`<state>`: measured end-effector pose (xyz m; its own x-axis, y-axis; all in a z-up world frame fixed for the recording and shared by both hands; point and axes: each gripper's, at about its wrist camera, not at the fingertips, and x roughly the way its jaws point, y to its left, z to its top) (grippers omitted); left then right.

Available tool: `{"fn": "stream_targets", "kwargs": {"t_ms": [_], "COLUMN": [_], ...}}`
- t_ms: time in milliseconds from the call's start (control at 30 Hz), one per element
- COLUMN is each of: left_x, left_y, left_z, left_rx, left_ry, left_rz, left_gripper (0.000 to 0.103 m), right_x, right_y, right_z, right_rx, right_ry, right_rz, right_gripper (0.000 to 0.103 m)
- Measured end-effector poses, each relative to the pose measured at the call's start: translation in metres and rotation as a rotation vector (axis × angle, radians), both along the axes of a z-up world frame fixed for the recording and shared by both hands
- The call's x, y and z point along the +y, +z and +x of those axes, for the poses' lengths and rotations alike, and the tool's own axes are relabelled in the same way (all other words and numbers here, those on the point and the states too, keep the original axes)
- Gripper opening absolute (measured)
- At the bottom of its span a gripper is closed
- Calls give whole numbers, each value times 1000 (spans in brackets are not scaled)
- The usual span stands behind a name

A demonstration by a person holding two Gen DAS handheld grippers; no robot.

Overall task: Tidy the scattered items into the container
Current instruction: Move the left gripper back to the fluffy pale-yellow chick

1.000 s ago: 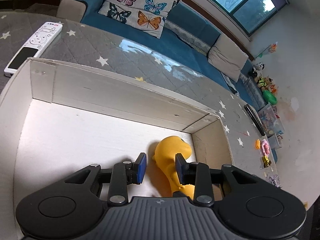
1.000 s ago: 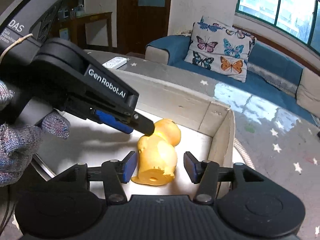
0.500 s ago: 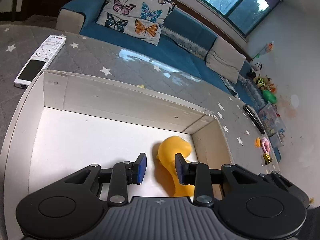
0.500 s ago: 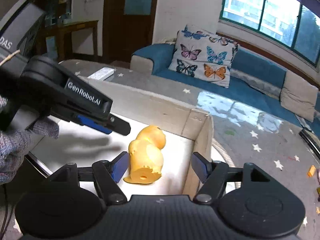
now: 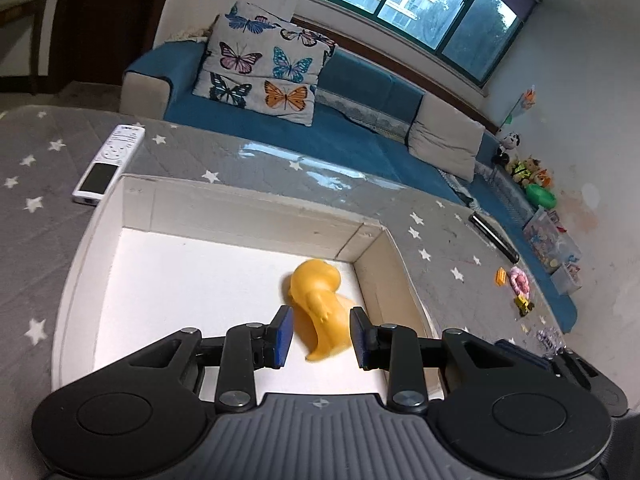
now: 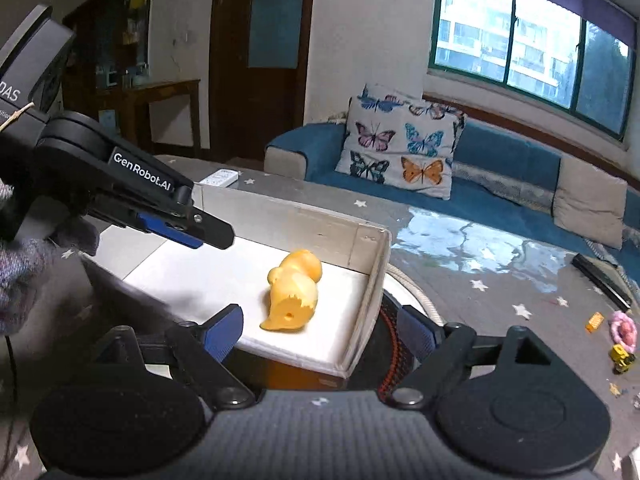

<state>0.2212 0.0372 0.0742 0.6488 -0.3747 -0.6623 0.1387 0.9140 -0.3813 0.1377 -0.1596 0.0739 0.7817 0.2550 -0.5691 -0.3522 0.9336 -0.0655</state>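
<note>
A yellow rubber duck (image 5: 318,304) lies on its side in the right end of the white box (image 5: 224,208); it also shows in the right wrist view (image 6: 294,292) with the box (image 6: 368,276). My left gripper (image 5: 320,336) is open and empty, raised above the box, with the duck showing between its fingers. My right gripper (image 6: 320,330) is open wide and empty, raised at the box's near right corner. The left gripper shows from the side in the right wrist view (image 6: 192,230). Small toys (image 6: 620,336) lie scattered on the grey star cloth at the right.
A white remote (image 5: 110,162) lies left of the box. A black remote (image 5: 494,236) lies near the table's far right edge. The toys show in the left wrist view too (image 5: 518,288). A blue sofa (image 5: 360,120) with a butterfly pillow stands behind.
Both grippers have pulled back and up from the duck. The right gripper has opened wider and shifted right. The duck stays lying in the box.
</note>
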Motion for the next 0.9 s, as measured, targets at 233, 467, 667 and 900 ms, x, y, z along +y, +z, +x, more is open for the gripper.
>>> {"fn": "stream_targets", "kwargs": {"t_ms": [233, 467, 667, 900], "left_x": [-6, -6, -17, -38], "left_y": [7, 3, -8, -26], "left_z": [-43, -81, -108, -127], "left_rx": [-36, -43, -21, 29], "left_ry": [1, -12, -60, -134], "left_rz": [36, 32, 35, 16], "left_gripper": [34, 34, 34, 35], "right_x": [-14, -24, -25, -29], "right_y": [1, -4, -14, -26], "right_z": [-41, -78, -100, -113], "right_rx": [-18, -7, 21, 58], "right_ry": [26, 51, 81, 101], "right_rz": [14, 24, 28, 41], "right_gripper": [98, 99, 99, 99]}}
